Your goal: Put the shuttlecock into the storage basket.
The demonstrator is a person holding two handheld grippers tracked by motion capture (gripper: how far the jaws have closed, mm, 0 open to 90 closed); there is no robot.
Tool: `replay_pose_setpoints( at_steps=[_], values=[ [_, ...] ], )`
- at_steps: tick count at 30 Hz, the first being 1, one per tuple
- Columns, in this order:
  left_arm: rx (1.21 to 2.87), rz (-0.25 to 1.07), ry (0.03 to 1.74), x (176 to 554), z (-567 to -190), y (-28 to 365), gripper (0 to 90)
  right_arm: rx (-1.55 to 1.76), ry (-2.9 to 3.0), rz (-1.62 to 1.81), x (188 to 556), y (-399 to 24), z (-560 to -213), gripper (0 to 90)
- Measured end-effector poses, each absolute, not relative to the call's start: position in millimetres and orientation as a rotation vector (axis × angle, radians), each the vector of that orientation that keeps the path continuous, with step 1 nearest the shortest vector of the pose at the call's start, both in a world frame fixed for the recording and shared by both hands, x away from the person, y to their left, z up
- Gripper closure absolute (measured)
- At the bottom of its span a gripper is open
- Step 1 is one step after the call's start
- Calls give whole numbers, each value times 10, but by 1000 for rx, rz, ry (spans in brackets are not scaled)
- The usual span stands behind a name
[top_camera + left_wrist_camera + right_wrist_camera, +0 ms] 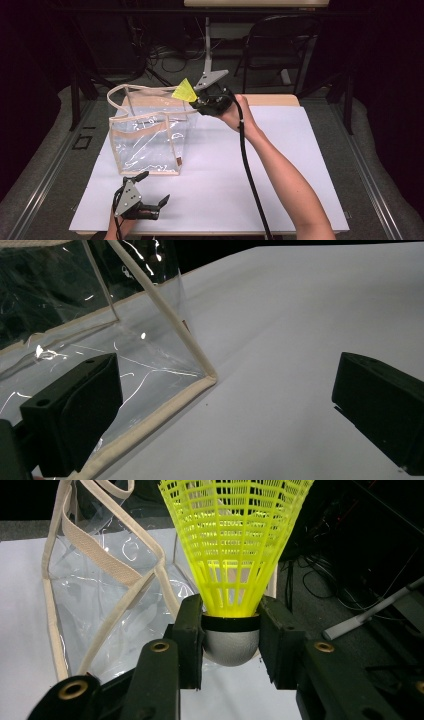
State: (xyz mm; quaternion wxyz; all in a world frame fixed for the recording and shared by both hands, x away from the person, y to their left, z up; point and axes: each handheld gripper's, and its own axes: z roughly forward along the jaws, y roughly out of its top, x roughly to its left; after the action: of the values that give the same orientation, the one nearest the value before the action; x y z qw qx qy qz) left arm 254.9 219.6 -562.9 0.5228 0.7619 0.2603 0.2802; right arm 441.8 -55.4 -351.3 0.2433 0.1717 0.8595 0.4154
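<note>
A yellow plastic shuttlecock [184, 92] [235, 545] with a white cork head is clamped by its head in my right gripper [200, 103] [231, 642], held in the air at the far right top corner of a clear tote bag [150, 135] [100, 610] with beige trim and straps. The bag stands upright on the white board [280, 165]. Near the table's front left my left gripper [152, 190] [225, 405] rests low with its jaws wide apart and nothing between them, just in front of the bag's bottom corner [207, 377].
A dark folding chair [280, 45] and a white stand [207, 45] sit beyond the far table edge, among floor cables [320, 580]. The right gripper's black cable [250, 170] runs along the forearm. Bare white board lies to the right of the bag.
</note>
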Motion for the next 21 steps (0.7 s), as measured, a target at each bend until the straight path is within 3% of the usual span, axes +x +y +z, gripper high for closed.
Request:
replay_pose_setpoints(
  at_steps=[21],
  values=[
    [1826,670,624,2550,-5629,2197,0,438,2403,1088,4510,-310,-3538,647]
  ],
)
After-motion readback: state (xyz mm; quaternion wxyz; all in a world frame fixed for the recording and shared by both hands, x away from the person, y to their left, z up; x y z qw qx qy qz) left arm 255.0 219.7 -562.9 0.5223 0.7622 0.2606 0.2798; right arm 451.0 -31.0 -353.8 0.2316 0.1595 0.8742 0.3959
